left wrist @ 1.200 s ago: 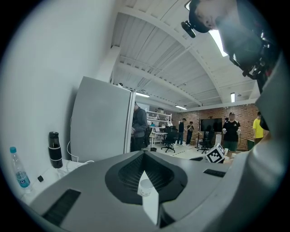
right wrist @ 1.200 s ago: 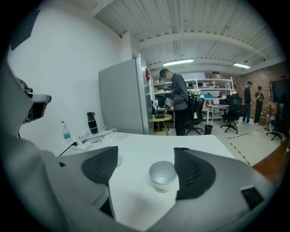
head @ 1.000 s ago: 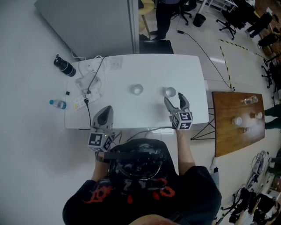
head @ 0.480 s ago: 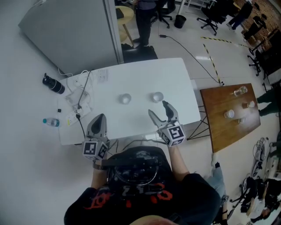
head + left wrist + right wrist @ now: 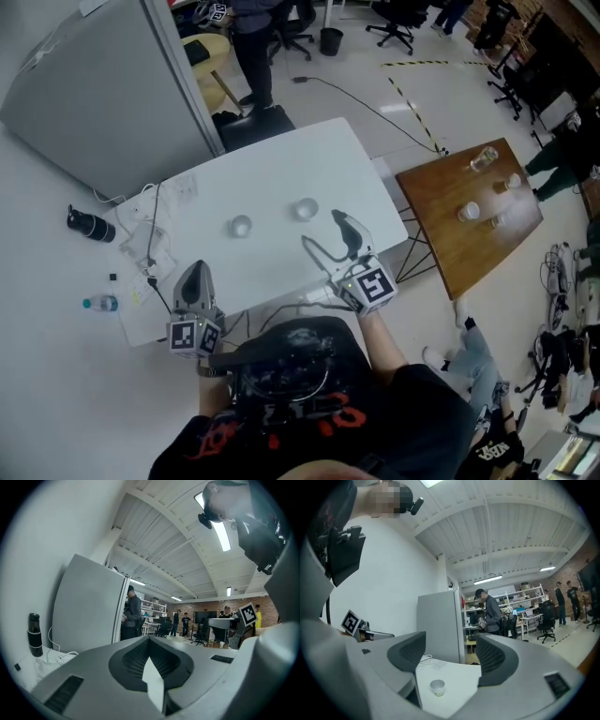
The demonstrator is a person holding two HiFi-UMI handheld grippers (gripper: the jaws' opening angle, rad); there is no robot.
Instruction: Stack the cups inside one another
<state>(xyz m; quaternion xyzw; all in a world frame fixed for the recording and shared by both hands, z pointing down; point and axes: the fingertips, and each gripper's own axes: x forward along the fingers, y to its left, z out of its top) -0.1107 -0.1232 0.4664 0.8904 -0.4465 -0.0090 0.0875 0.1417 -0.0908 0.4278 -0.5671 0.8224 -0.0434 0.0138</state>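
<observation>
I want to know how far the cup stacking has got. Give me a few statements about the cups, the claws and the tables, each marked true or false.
1. The left cup and the right cup stand apart on the white table. True.
2. The right claw holds a cup. False: its jaws stand apart with nothing between them, having just closed a little.
3. The left claw is shut and empty. True.
4. The wooden table is bare. False: several small items stand on it.
</observation>
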